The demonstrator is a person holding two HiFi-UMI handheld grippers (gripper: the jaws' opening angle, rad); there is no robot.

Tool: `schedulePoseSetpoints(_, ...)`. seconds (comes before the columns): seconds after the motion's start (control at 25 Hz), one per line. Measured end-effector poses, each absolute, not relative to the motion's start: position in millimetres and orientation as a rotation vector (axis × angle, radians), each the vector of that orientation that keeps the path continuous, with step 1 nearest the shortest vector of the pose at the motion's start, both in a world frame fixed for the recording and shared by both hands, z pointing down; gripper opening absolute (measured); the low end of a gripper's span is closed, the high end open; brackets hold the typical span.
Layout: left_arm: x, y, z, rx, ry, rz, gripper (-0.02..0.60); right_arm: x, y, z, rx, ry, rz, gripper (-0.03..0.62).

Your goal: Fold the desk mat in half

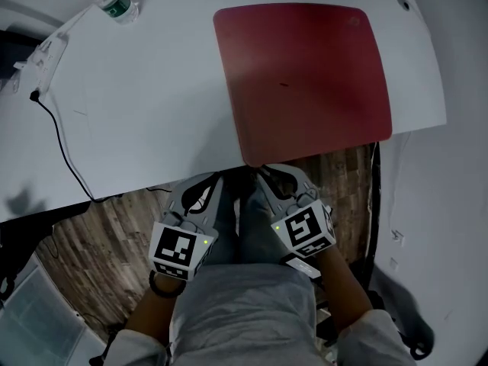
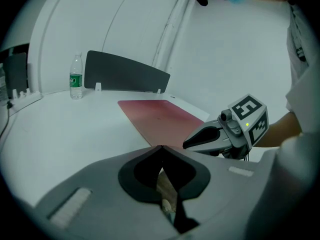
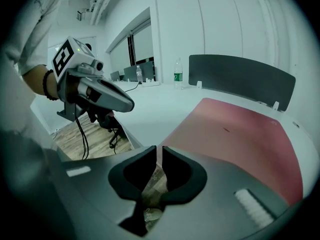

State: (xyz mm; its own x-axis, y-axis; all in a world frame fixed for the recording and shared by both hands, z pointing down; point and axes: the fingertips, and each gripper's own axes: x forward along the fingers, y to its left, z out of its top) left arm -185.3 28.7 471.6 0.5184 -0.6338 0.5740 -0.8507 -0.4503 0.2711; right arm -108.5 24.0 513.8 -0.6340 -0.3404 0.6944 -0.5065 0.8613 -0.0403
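Lying flat at upper right on the table (image 1: 152,90), the desk mat (image 1: 301,78) looks thin and floppy, best pinched at its near corners; the left gripper (image 1: 206,187) is closed, the right gripper (image 1: 273,175) barely parted, both empty.

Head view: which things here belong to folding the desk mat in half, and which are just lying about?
For the job:
red desk mat
left claw, empty
right claw, empty

Lying about:
water bottle
black cable
dark divider panel
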Motion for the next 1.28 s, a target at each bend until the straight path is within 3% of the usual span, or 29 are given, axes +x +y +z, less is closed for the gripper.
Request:
schedulePoseSetpoints(0.76, -192.3, 33.2, 498.8, 2.160, -1.212, 0.508, 0.018, -120.7, 27.9, 558.6, 0.492, -2.099, -0.043, 0.117)
schedulePoseSetpoints(1.12, -192.9, 37.2, 503.8, 2.134, -1.201, 0.496, 0.018, -122.8, 24.8, 560.7, 0.501, -1.996, -0.216, 0.106)
schedulePoseSetpoints(1.28, -192.2, 37.7, 505.4, 2.133, -1.197, 0.499, 0.018, -122.9, 25.1, 556.5, 0.533, -2.068, -0.129, 0.063)
